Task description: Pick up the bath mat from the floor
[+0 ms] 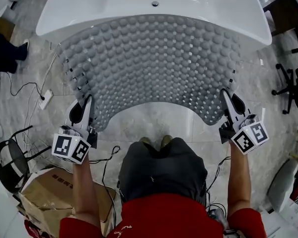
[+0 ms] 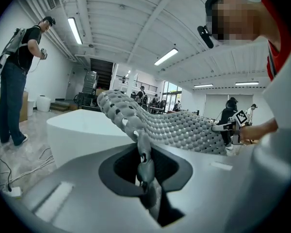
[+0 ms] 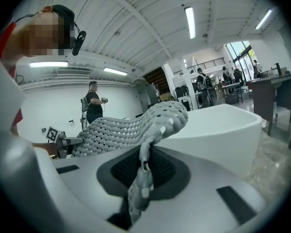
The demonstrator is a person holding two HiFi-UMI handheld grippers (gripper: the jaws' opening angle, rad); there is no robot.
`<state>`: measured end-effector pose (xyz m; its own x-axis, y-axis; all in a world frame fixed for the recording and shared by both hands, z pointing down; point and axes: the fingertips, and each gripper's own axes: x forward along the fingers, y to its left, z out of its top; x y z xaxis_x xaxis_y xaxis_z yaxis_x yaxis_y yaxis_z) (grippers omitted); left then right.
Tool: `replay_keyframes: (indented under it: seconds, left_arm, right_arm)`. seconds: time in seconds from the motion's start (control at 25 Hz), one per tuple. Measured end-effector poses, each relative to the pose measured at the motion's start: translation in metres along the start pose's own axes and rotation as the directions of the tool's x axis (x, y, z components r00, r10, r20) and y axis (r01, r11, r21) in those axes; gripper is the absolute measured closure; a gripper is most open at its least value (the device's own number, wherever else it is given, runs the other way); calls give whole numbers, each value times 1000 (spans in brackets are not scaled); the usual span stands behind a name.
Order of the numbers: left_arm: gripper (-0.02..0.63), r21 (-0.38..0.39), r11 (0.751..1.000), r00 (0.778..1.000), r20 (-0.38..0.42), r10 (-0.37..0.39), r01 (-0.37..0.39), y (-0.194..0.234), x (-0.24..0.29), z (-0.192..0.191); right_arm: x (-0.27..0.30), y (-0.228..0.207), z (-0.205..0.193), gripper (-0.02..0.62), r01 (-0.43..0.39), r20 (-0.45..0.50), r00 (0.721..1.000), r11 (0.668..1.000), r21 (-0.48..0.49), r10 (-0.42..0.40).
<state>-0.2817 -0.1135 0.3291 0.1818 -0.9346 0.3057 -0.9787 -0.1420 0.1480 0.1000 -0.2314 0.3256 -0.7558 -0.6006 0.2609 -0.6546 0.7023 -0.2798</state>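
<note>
Red sleeves (image 1: 89, 227) and my bare forearms lead out to the two grippers. On the left gripper (image 1: 88, 102) the fingers (image 1: 90, 114) are pressed together on one near corner of the bath mat (image 1: 149, 66). The right gripper (image 1: 227, 99) pinches the other near corner the same way. In both gripper views a thin, floppy strip of the mat's edge runs in between the fingers.

The mat is soft grey rubber, covered in rows of round bumps with small holes between them, and its near edge is cut in a wide arc. It is off the grey marbled floor (image 1: 159, 125), stretched between my grippers in front of the glossy white bathtub (image 1: 79, 9). Its far edge overlaps the tub's rim, though I cannot tell whether they touch. A creased cardboard box (image 1: 44, 195) sits at my lower left, and I cannot make out what is in it.
</note>
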Motion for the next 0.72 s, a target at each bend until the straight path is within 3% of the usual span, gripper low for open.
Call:
replay_keyframes:
  seconds: [0.24, 0.6, 0.72]
  left_arm:
    - [561, -10, 1000, 997, 72, -7, 8, -27, -45, 130]
    - [563, 19, 1000, 994, 109, -20, 18, -61, -94, 243]
    - [563, 37, 999, 992, 124, -30, 26, -71, -95, 259]
  right_arm:
    - [-43, 41, 133, 560, -4, 56, 998, 1000, -28, 5]
    - [-97, 79, 239, 558, -11, 127, 992, 999, -32, 15]
    - [-106, 79, 251, 559, -18, 143, 989, 999, -46, 25]
